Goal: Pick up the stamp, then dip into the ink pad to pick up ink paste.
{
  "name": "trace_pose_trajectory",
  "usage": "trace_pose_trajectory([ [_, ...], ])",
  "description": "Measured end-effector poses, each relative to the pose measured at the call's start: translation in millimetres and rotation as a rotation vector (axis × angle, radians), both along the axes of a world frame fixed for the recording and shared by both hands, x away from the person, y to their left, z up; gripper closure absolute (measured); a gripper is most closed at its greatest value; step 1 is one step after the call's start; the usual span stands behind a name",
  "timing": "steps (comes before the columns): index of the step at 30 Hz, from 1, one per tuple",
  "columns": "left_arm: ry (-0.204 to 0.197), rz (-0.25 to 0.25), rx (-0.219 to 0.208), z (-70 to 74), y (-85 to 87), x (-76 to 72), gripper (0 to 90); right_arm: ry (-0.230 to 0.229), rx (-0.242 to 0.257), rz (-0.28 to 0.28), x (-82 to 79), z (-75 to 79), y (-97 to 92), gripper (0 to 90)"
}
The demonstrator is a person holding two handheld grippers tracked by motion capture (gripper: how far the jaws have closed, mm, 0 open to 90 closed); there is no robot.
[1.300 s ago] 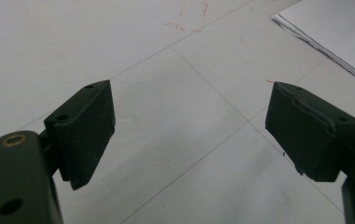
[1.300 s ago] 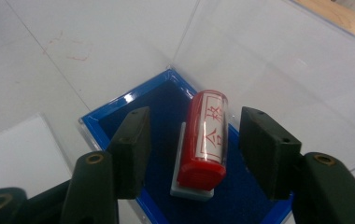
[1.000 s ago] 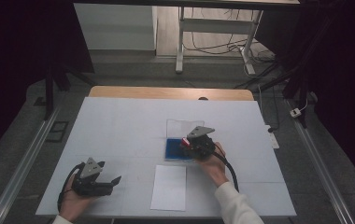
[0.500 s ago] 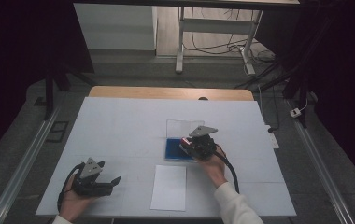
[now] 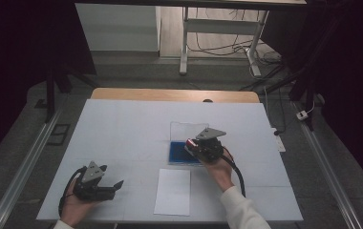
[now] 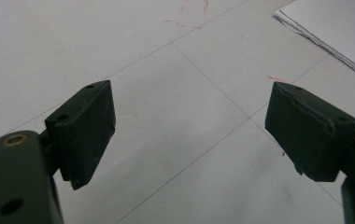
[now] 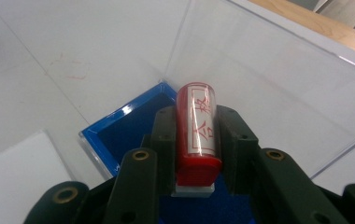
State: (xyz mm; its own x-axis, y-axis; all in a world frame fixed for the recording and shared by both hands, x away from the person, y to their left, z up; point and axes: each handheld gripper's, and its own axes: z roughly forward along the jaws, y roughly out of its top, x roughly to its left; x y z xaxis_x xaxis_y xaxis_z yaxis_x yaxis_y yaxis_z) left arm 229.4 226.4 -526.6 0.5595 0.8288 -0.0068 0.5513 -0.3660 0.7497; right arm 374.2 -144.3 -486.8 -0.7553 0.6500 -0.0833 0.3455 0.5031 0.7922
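High view, from the lower edge upward: the person's left hand rests the left gripper (image 5: 96, 183) on the white table (image 5: 122, 124) at lower left, well apart from the work, apparently parked while the other hand acts. Its jaws stand wide with nothing between them, bare tabletop showing in the gap in the left gripper view (image 6: 189, 140). Just right of it, at bottom centre, a sheet of white paper (image 5: 172, 191) lies flat and square to the table edge, likely waiting to take the print. Farther up, right of centre, the right gripper (image 5: 194, 145) hangs over the near right corner of a blue ink pad (image 5: 177, 151), whose clear lid (image 5: 186, 129) is swung open away from the person so the pad is reachable.

Right gripper view, bottom centre: the red stamp (image 7: 196, 130) sits clamped between the two black fingers (image 7: 164, 135), which have just closed on its sides. The stamp runs lengthwise along the fingers, its red cap nearest the camera and its clear, lettered barrel poking past the fingertips toward the pad's blue rim (image 7: 119, 114). Gripped that way, it looks ready for inking.
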Motion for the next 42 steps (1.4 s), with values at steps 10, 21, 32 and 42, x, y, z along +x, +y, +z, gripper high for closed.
trace_pose_trajectory([
  [10,-0.003,0.008,-0.019,0.8,1.8,0.1,16.6,-0.017,0.024,0.022,-5.3,7.2,-3.8,69.3],
  [21,0.0,0.011,-0.018,-0.3,2.3,0.3,16.7,-0.031,0.04,0.04,-10.3,15.4,-9.0,69.3],
  [32,0.003,0.007,-0.014,-1.1,2.1,0.7,16.7,-0.035,0.039,0.054,-11.8,18.9,-11.1,69.3],
  [42,0.002,0.008,-0.013,-0.9,2.3,-0.1,16.7,-0.024,0.001,0.062,-9.2,17.2,-6.3,69.3],
])
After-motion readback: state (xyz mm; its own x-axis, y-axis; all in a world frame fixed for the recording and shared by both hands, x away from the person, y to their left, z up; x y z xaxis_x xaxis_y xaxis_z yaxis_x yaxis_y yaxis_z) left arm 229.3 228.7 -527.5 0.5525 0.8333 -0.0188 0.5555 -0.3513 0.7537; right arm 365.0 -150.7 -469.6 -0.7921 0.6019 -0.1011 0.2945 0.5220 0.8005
